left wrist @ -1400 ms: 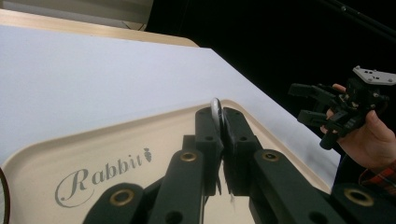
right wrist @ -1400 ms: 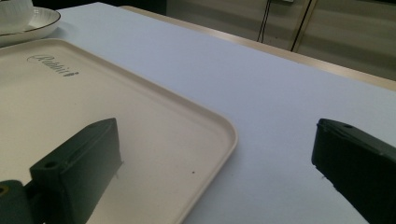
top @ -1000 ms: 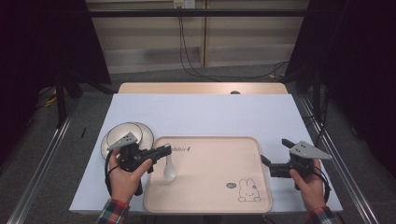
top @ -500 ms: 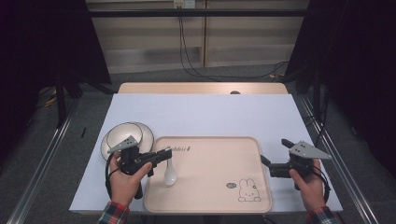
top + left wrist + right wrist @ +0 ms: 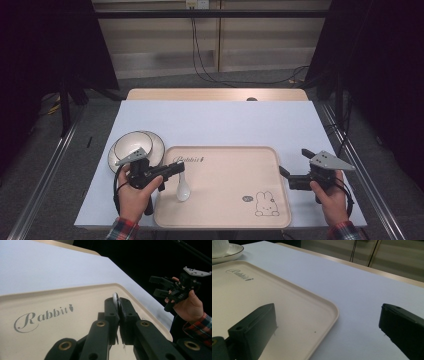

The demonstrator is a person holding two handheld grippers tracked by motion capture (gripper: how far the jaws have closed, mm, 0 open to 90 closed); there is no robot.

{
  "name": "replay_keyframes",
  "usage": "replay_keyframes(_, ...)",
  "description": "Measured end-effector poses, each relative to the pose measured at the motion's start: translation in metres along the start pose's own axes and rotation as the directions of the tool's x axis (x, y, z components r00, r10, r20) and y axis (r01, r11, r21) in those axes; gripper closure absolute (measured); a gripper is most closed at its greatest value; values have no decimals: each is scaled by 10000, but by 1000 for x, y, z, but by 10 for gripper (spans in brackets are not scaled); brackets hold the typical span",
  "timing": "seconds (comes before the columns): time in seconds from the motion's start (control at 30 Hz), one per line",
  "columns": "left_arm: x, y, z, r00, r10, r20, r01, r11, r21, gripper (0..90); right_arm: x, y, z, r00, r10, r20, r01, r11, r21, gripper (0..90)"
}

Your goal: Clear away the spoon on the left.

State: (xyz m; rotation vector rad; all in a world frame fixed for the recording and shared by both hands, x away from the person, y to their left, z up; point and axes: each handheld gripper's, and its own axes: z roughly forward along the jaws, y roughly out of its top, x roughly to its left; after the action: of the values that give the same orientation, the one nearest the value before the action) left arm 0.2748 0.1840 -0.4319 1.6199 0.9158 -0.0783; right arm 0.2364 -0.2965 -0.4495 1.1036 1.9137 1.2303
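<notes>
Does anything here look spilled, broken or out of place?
Nothing stands out. The tray lies square and clean, the left gripper holds a white spoon over it, and the bowl sits upright on its plate.

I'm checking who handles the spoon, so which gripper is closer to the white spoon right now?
Left. The left gripper is shut on the white spoon by its handle, over the tray's left part. The right gripper sits open beyond the tray's right edge.

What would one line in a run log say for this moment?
left gripper: fingers shut on white spoon handle, bowl end on tray | right gripper: fingers open, holding nothing, beside tray | bowl on plate, left of tray
</notes>
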Motion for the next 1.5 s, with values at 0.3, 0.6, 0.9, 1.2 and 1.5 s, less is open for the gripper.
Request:
replay_keyframes(0.3,4,1,1,9999,142,-55,-141,9999,81,848,0,0,0,10000,-13,19,13,10000,25,9)
replay_keyframes(0.6,10,2,5,9967,686,-434,-679,9975,192,820,0,0,0,10000,29,-24,-28,10000,77,9)
replay_keyframes(0.9,15,2,11,9932,918,-709,-906,9957,198,796,0,0,0,10000,-16,-34,17,10000,82,9)
replay_keyframes(1.2,20,0,15,9909,947,-957,-933,9955,193,776,1,0,0,9999,-38,-102,39,10000,55,9)
replay_keyframes(1.5,28,-3,23,9886,988,-1138,-971,9951,203,745,0,0,0,9999,-58,-119,59,9999,86,9)
